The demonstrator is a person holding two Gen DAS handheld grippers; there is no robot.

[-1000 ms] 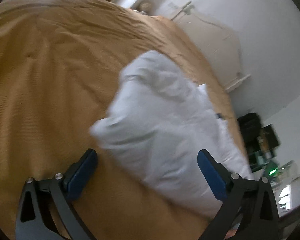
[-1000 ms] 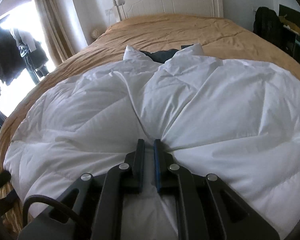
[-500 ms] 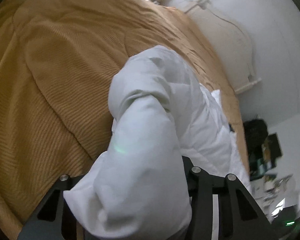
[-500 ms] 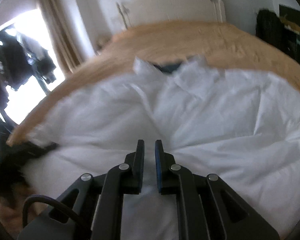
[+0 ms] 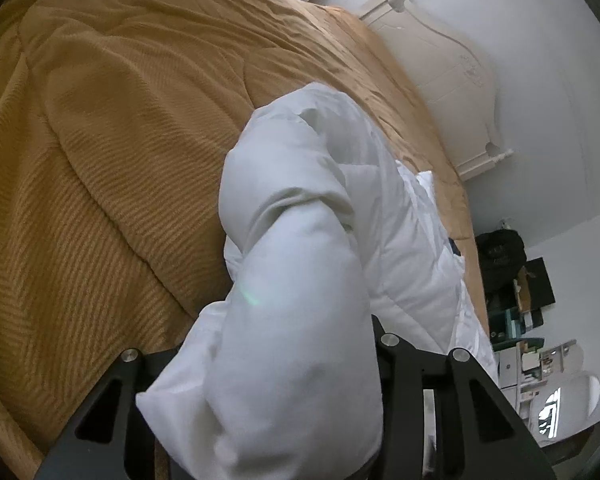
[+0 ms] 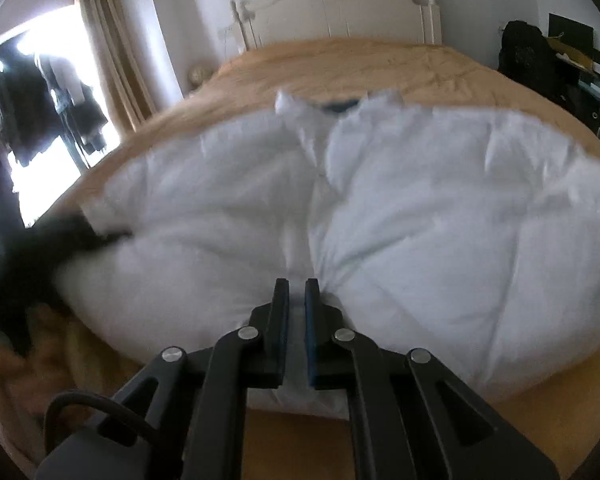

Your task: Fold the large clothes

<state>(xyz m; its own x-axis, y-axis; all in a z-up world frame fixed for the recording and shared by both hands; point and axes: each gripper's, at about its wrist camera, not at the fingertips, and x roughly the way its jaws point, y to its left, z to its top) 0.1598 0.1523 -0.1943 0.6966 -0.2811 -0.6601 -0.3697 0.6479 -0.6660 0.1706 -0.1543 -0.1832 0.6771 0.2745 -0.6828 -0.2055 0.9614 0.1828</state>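
Both grippers, left (image 5: 284,368) and right (image 6: 296,300), have jaws clamped on the white jacket (image 6: 380,216), lifting its edge off the bed (image 5: 100,140) for folding.

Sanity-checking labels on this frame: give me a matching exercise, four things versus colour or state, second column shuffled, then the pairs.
Things:
1. white padded garment
2. bedspread
3. headboard
4. right hand-held gripper

Colour or state:
A. cream-white, upright at the far end of the bed
B. shut on a pinch of white fabric
C. spread over the bed, puffy and quilted
D. tan, ribbed, covering the mattress

Pairs: 1-C, 2-D, 3-A, 4-B
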